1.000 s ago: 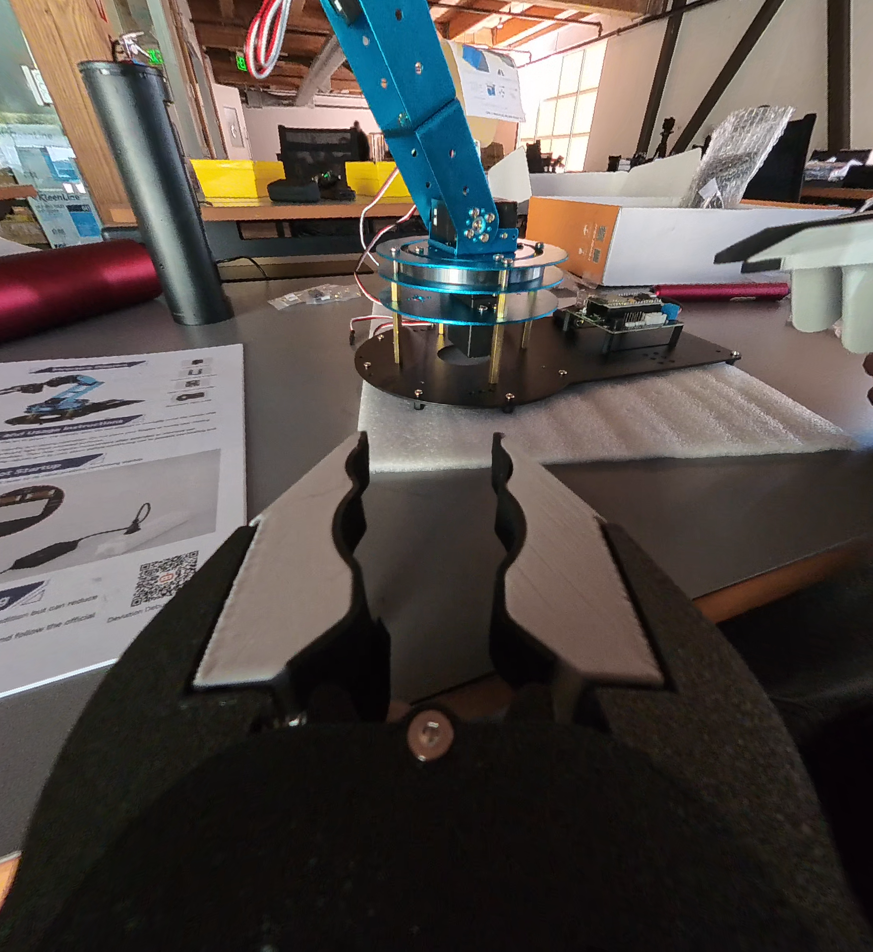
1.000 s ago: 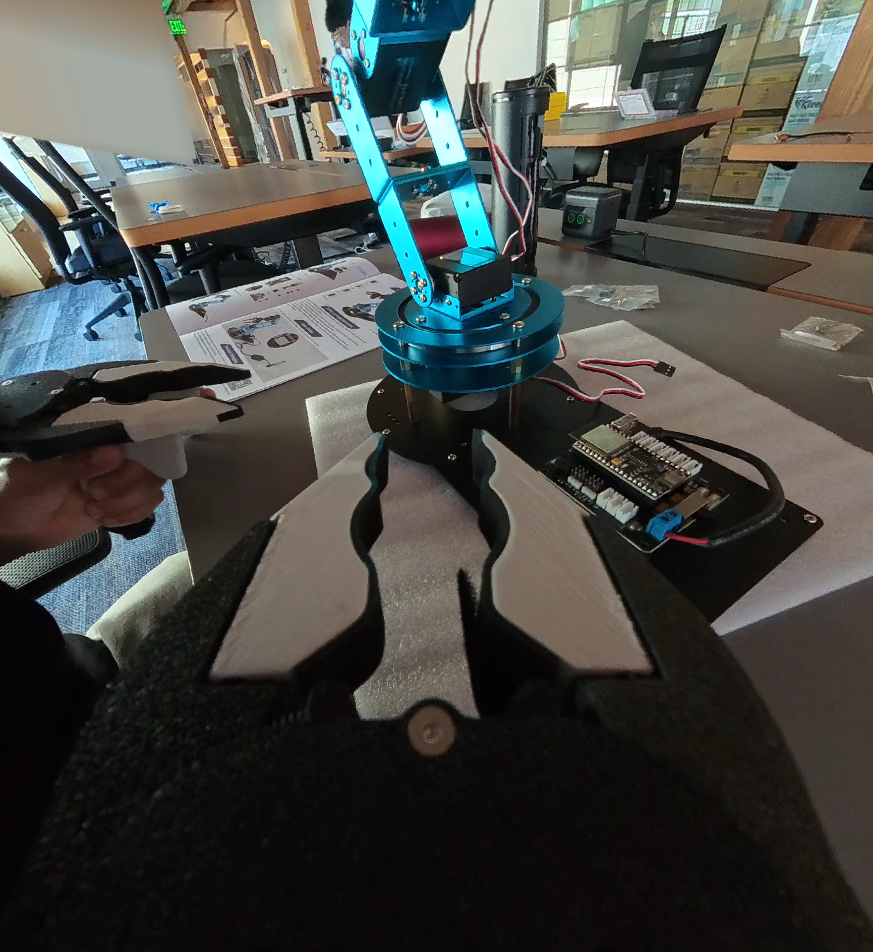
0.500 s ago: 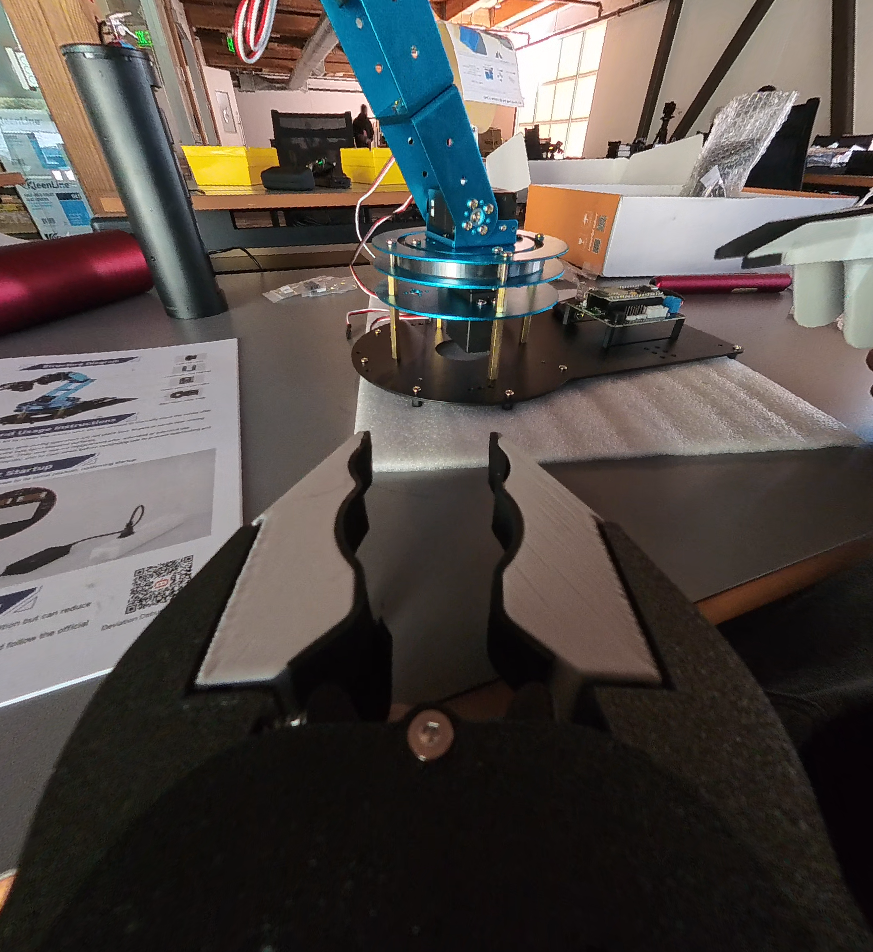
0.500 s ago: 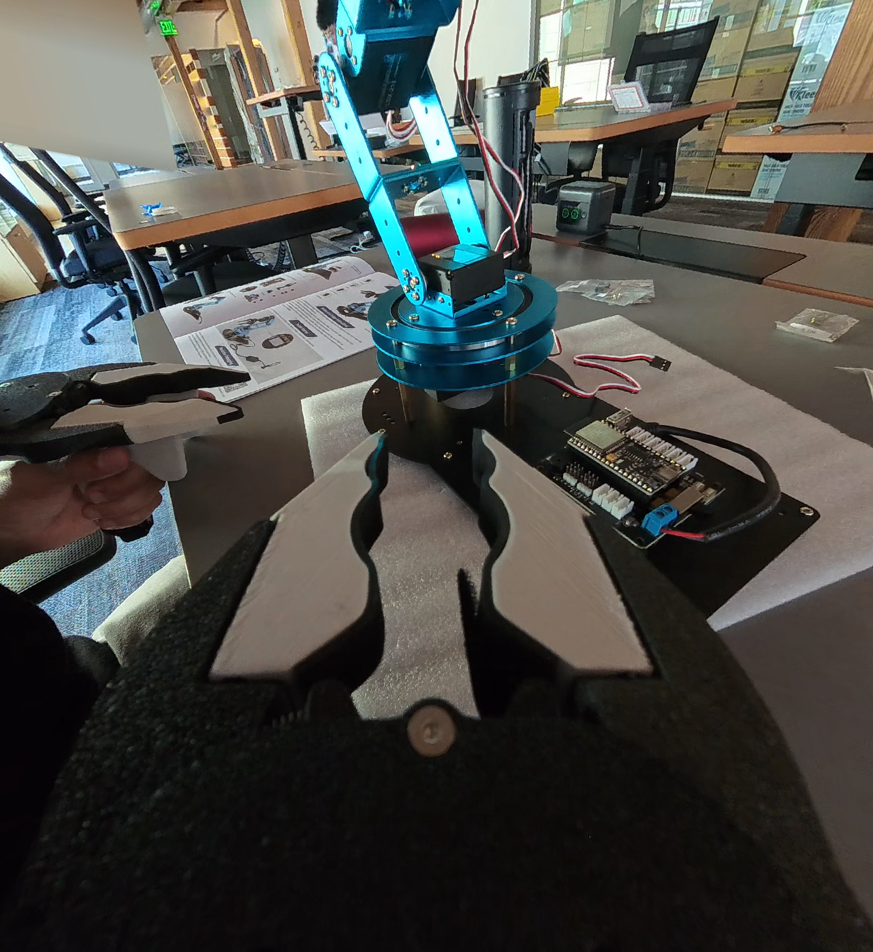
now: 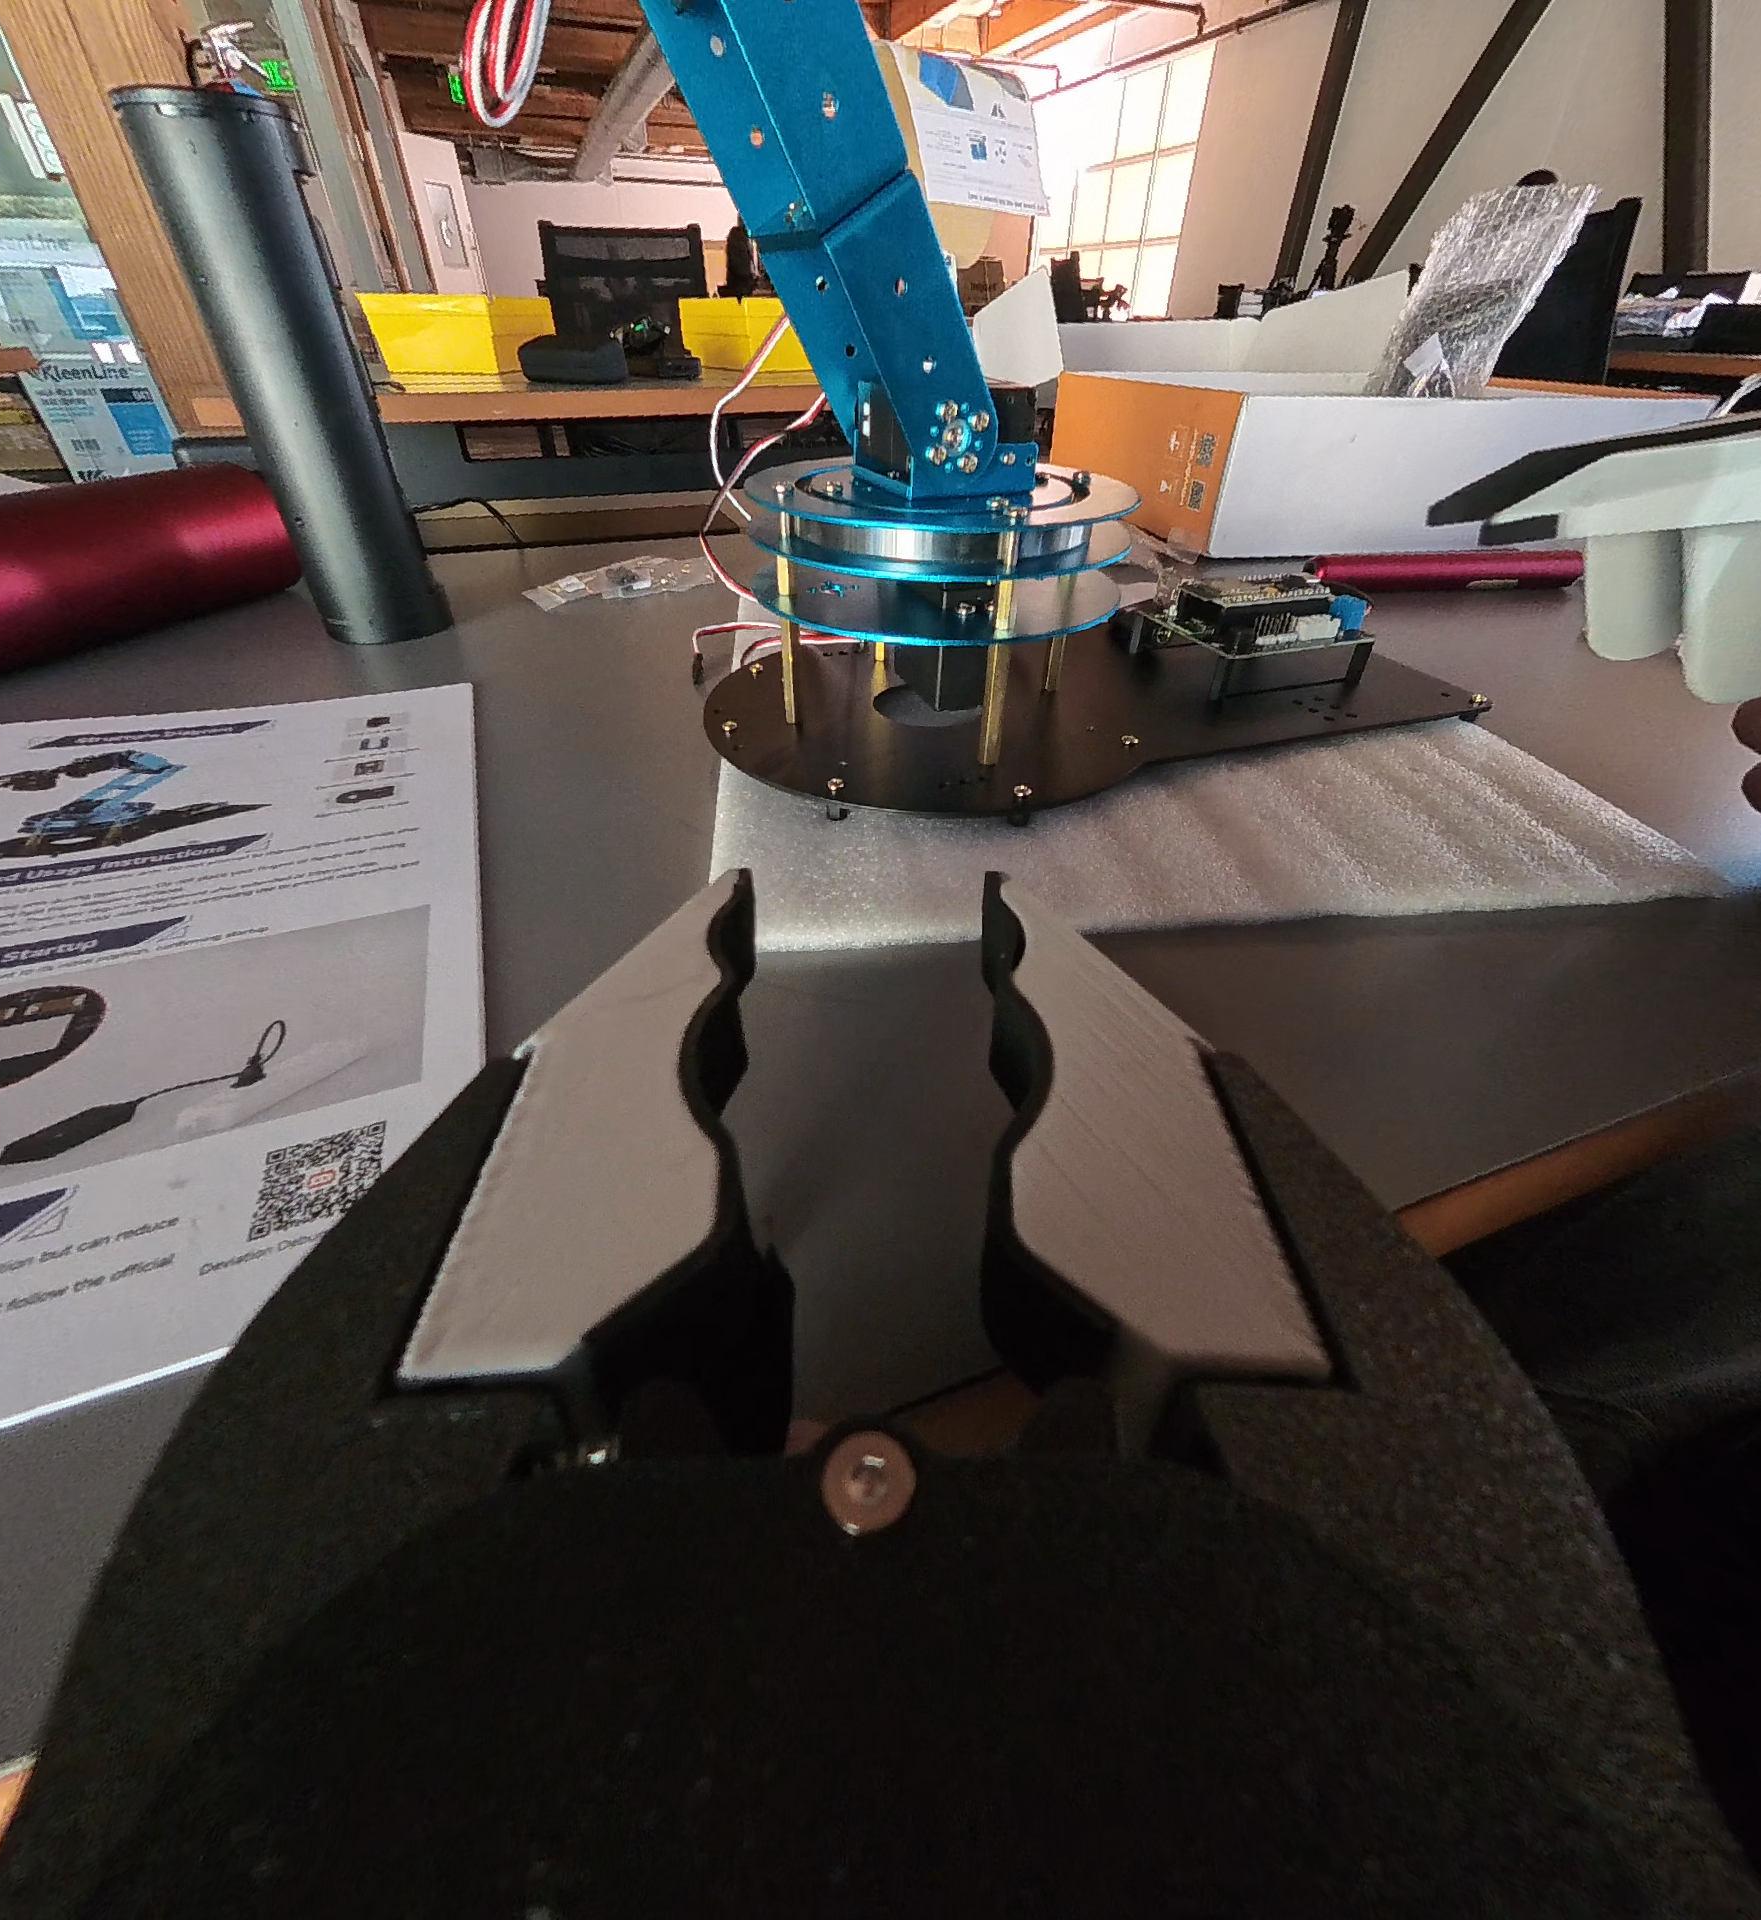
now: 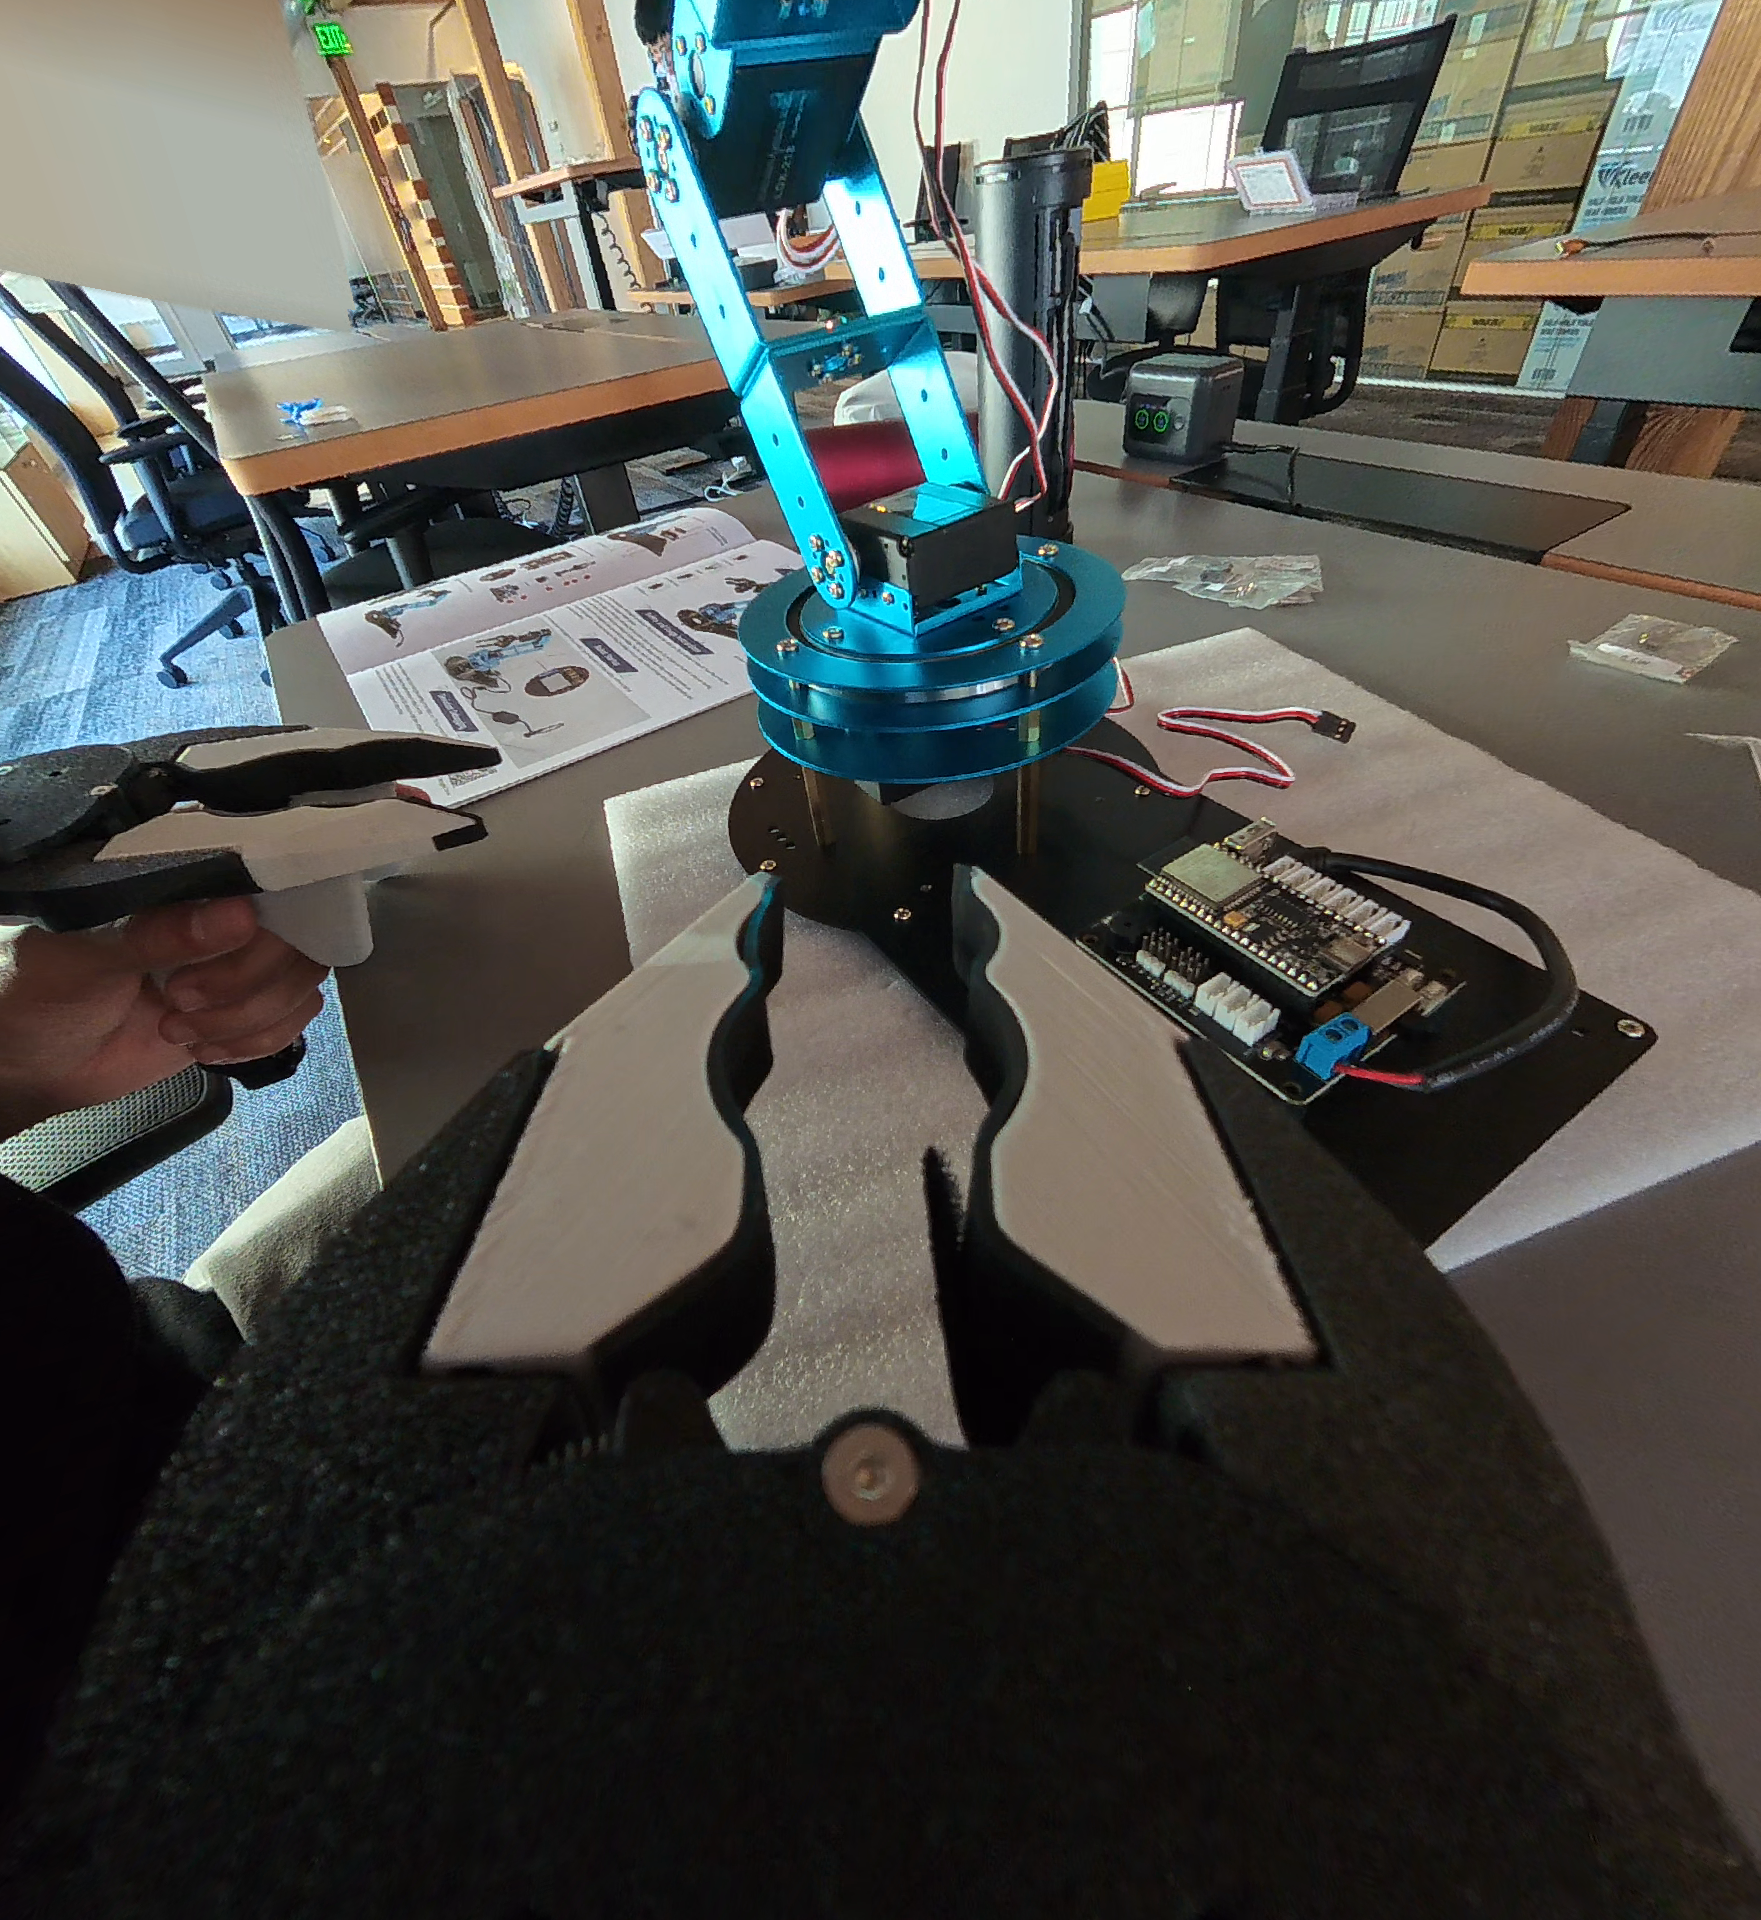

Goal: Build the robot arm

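Observation:
A small blue metal robot arm [image 5: 855, 312] stands on round blue discs over a black baseplate [image 5: 1063, 748], which rests on a white foam sheet [image 5: 1219, 842]. A circuit board [image 5: 1260, 623] sits on the plate's right side. My left gripper [image 5: 868, 894] is open and empty, above the grey table just short of the foam. My right gripper [image 6: 868, 894] is open and empty, over the foam sheet [image 6: 834, 1039] at the baseplate's [image 6: 855, 862] near edge, with the circuit board [image 6: 1271, 925] to its right. The blue arm [image 6: 855, 343] rises straight ahead. The left gripper also shows in the right wrist view [image 6: 460, 790].
An open instruction booklet [image 5: 180, 987] lies left of the foam. A dark upright cylinder [image 5: 284, 364], a red tube [image 5: 97, 561] and an orange-and-white box [image 5: 1354, 457] stand behind. Small parts bags [image 6: 1224, 577] and a loose red-white wire [image 6: 1240, 727] lie beyond the plate. My left gripper is the nearer one to the dark upright cylinder [image 5: 284, 364]: about 35 centimetres, against 40 centimetres.
Both grippers have drawn back and tilted slightly, so the blue arm sits a little farther and higher in view. Both stay open and empty.

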A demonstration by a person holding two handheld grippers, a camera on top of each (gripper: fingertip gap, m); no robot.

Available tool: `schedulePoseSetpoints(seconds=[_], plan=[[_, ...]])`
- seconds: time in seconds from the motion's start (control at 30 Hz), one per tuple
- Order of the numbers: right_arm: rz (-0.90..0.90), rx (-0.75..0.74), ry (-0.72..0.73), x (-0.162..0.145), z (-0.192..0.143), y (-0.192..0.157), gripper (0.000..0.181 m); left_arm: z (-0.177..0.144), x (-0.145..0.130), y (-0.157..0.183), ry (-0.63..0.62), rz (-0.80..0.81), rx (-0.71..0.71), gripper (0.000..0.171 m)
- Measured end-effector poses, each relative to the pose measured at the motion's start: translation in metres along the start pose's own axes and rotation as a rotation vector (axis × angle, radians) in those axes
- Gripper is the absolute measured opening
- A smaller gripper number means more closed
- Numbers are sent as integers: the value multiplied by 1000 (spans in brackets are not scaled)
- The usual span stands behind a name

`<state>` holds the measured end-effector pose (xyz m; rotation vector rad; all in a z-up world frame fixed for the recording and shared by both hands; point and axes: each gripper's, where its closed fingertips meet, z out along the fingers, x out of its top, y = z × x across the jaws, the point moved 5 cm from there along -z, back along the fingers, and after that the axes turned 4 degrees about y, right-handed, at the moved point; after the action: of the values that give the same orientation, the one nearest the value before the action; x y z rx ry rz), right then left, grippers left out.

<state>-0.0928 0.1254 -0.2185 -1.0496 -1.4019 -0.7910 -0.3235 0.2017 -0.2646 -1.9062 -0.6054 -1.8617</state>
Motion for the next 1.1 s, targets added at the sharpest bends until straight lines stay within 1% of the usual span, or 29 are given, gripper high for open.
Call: schedulePoseSetpoints(seconds=[0.13, 0.23, 0.33, 0.4, 0.5, 0.6, 0.67, 0.7, 0.8, 0.83, 0.93, 1.0, 1.07, 1.1], plan=[[-10, 4, -11, -1, 1, -1, 31, 0, 0, 0, -6, 0, -2, 43], [-33, -12, 20, 2, -2, -2, 31, 0, 0, 0, -8, -1, 6, 43], [-8, -19, 78, 10, -14, 0, 31, 1, 0, 0, -14, 0, 14, 42], [8, -45, 86, 15, -29, 10, 31, 2, 0, 0, -27, 1, 19, 42], [-34, -162, 60, 21, -67, 38, 30, 2, 0, 2, -59, 7, 18, 42], [-68, -301, -11, 24, -119, 76, 29, 4, 6, 6, -64, 59, 23, 43], [-132, -457, -93, 23, -160, 110, 25, 6, 14, 13, -52, 79, 12, 43], [-145, -502, -146, 21, -180, 125, 25, 7, 17, 17, -49, 82, 1, 43], [-130, -626, -366, -4, -240, 175, 25, 11, 28, 33, -48, 84, -54, 42], [-107, -643, -416, -14, -258, 188, 25, 12, 31, 40, -54, 72, -86, 42], [5, -659, -496, -35, -308, 217, 27, 14, 37, 62, -95, 47, -202, 42], [56, -687, -493, -41, -336, 229, 29, 16, 37, 74, -150, 35, -261, 42], [117, -636, -458, -41, -348, 230, 30, 17, 35, 89, -223, 12, -343, 42], [116, -621, -444, -40, -349, 229, 30, 17, 36, 97, -251, -1, -389, 42]])
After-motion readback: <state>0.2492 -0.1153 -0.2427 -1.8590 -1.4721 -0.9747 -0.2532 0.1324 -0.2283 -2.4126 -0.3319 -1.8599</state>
